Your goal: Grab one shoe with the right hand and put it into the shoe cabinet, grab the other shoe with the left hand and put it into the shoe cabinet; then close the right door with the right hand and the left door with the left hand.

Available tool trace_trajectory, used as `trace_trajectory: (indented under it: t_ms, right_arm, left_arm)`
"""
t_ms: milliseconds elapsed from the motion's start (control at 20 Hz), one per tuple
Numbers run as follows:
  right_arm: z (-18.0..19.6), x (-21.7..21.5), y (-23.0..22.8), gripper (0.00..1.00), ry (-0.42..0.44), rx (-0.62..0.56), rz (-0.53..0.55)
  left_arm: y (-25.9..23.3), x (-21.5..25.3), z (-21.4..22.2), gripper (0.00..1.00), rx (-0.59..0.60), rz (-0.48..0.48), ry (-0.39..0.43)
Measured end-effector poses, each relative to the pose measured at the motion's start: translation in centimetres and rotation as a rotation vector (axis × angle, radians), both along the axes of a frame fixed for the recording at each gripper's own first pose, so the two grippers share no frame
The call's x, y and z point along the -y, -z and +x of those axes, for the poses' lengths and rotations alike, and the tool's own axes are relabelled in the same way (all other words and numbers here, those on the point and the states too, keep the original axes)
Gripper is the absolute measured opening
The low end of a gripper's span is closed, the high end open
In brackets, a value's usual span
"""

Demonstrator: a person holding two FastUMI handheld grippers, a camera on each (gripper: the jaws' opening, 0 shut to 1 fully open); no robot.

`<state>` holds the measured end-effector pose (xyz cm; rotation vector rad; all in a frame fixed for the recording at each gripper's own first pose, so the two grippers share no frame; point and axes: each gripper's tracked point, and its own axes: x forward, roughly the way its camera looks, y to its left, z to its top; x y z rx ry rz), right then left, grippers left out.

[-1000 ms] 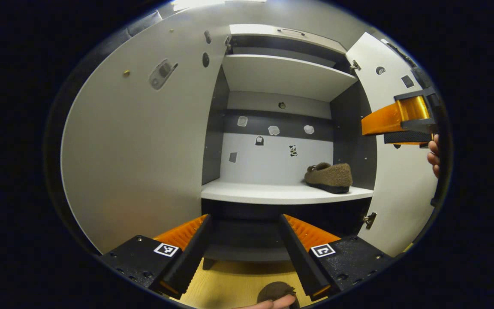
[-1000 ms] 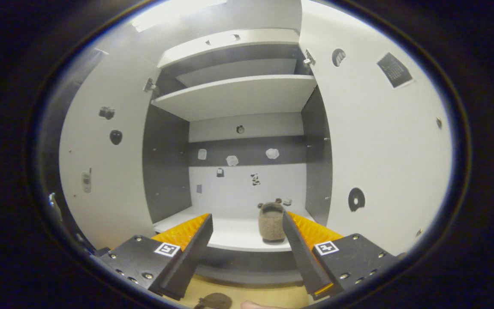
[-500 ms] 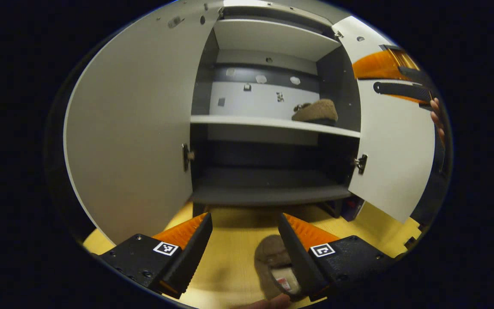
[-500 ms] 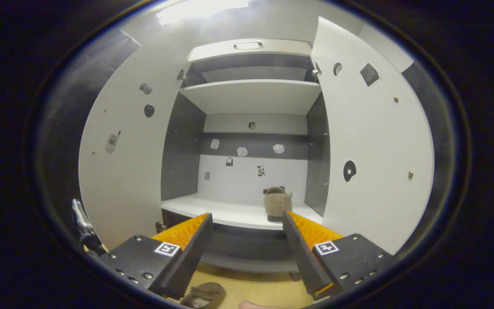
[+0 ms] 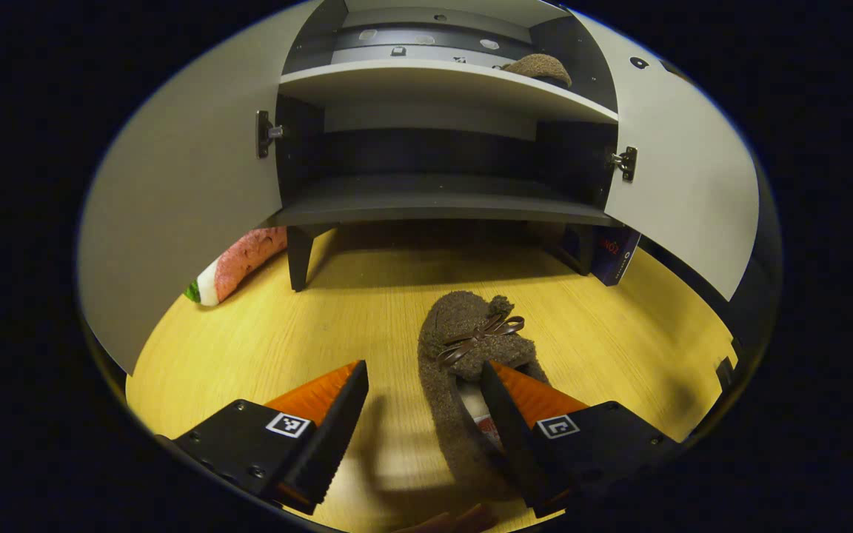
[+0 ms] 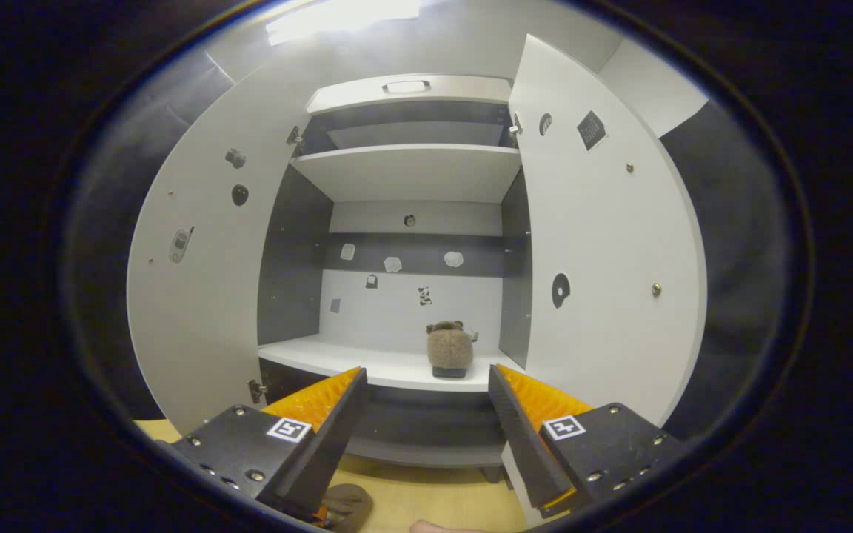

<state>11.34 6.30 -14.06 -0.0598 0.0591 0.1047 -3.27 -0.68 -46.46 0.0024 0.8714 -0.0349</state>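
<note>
1. Left gripper view, left side: the left door (image 5: 182,215) of the shoe cabinet (image 5: 434,211) stands open. A pink and white object (image 5: 238,263) lies on the wooden floor (image 5: 352,311) behind its lower edge.
2. Centre: my left gripper (image 5: 423,403) hangs low over the floor with its jaws wide apart and nothing clamped. The brown slipper (image 5: 463,355) lies on the floor between the fingers, close against the right one; I cannot tell whether they touch.
3. Upper right: the second slipper (image 5: 541,66) rests on the white shelf (image 5: 426,81), at its right end. The right door (image 5: 686,181) is open.
4. Right gripper view: my right gripper (image 6: 426,414) faces the cabinet (image 6: 412,244), jaws wide apart and empty. The shelved slipper (image 6: 449,348) sits well ahead of the fingers, on the shelf (image 6: 367,363). Both doors (image 6: 197,296) (image 6: 604,252) stand open.
</note>
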Motion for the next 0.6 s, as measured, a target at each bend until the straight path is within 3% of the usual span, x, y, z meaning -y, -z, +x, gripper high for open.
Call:
trace_trajectory:
  t_ms: [150,250,300,400,450,500,600]
  right_arm:
    - [-1.1,0.9,1.1,0.98,0.012,-0.021,0.013]
    - [-1.7,1.3,0.7,0.98,0.012,-0.01,0.045]
    - [-1.9,1.8,0.5,0.98,0.022,-0.002,0.055]
    - [-2.1,3.0,0.2,0.98,0.048,0.013,0.06]
    - [-2.2,3.4,0.1,0.98,0.059,0.016,0.06]
    - [-2.4,3.8,0.1,0.98,0.065,0.016,0.063]
    - [-2.4,4.4,-0.1,0.98,0.072,0.014,0.075]
  left_arm:
    - [0.5,0.3,0.1,0.92,-0.016,0.004,0.038]
    - [1.8,0.8,-0.6,0.79,-0.077,-0.02,0.049]
    - [2.4,1.0,-1.4,0.65,-0.116,-0.048,0.047]
    - [2.5,1.6,-0.9,0.53,-0.118,-0.118,0.037]
    - [2.7,1.3,-0.6,0.47,-0.116,-0.107,0.026]
    - [2.9,0.7,-0.7,0.26,-0.127,-0.088,0.019]
    - [2.3,0.7,-0.6,0.05,-0.131,-0.091,0.015]
